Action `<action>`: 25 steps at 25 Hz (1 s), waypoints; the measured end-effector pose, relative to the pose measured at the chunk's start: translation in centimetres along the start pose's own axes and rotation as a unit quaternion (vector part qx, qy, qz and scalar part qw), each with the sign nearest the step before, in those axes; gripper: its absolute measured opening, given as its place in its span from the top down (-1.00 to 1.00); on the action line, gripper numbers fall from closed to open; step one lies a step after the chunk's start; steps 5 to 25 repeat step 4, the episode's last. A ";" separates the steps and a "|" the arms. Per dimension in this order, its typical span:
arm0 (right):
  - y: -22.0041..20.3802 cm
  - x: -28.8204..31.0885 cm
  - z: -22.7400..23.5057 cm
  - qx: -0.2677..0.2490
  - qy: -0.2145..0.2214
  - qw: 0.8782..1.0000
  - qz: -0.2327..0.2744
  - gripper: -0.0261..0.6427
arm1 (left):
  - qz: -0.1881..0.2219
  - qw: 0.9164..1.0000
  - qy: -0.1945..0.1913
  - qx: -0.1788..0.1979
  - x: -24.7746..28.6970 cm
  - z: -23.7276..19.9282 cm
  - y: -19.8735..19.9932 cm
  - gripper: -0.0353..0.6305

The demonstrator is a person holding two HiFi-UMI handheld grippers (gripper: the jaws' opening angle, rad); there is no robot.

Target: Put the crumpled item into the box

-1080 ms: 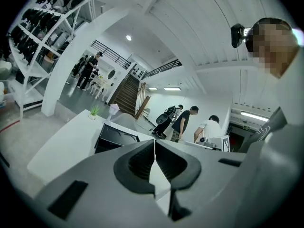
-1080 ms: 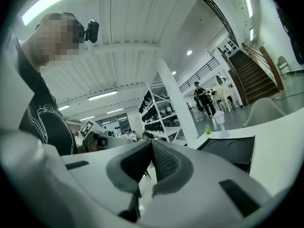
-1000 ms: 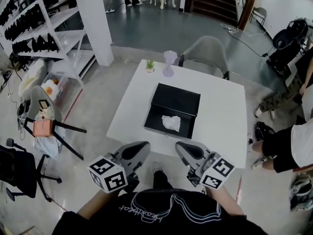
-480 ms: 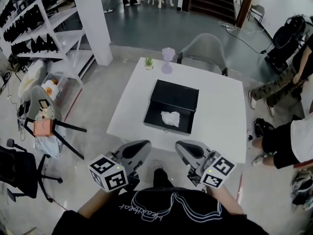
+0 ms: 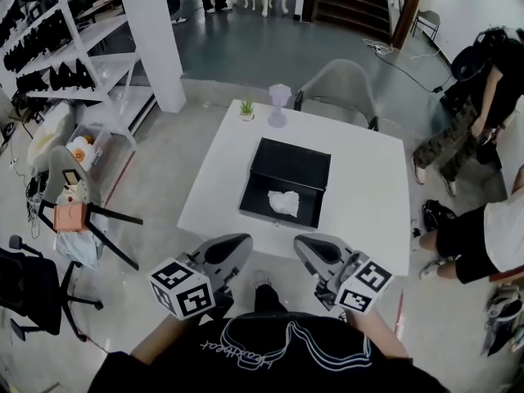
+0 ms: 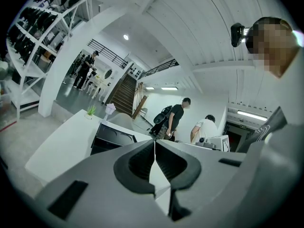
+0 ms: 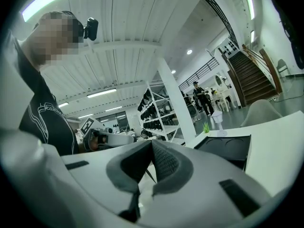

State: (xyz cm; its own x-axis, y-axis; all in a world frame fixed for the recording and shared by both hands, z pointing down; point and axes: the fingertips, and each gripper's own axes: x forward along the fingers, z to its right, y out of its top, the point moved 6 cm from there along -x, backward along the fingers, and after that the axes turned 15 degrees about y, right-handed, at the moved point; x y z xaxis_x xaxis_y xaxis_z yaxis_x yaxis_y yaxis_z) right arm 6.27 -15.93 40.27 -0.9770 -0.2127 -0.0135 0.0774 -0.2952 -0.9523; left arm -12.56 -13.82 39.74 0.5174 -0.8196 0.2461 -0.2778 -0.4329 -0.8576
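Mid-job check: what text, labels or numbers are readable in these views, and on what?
No text reads clearly.
Print on black shirt: white script, upside down, too blurred to read.
Markers on left claw and right claw: square patterns only, no words.
On black box: no label visible.
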 end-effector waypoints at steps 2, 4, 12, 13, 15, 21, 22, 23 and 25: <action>0.1 0.2 0.3 0.001 0.000 1.000 -0.001 0.91 | -0.001 1.000 0.002 -0.002 0.2 -0.3 0.1 0.87; 0.1 0.5 0.5 0.002 0.000 1.000 -0.002 0.91 | -0.002 1.000 0.004 -0.004 0.4 -0.6 0.2 0.87; 0.1 0.5 0.5 0.002 0.000 1.000 -0.002 0.91 | -0.002 1.000 0.004 -0.004 0.4 -0.6 0.2 0.87; 0.1 0.5 0.5 0.002 0.000 1.000 -0.002 0.91 | -0.002 1.000 0.004 -0.004 0.4 -0.6 0.2 0.87; 0.1 0.5 0.5 0.002 0.000 1.000 -0.002 0.91 | -0.002 1.000 0.004 -0.004 0.4 -0.6 0.2 0.87; 0.1 0.5 0.5 0.002 0.000 1.000 -0.002 0.91 | -0.002 1.000 0.004 -0.004 0.4 -0.6 0.2 0.87; 0.1 0.5 0.5 0.002 0.000 1.000 -0.002 0.91 | -0.002 1.000 0.004 -0.004 0.4 -0.6 0.2 0.87; 0.1 0.5 0.5 0.002 0.000 1.000 -0.002 0.91 | -0.002 1.000 0.004 -0.004 0.4 -0.6 0.2 0.87; 0.1 0.5 0.5 0.002 0.000 1.000 -0.002 0.91 | -0.002 1.000 0.004 -0.004 0.4 -0.6 0.2 0.87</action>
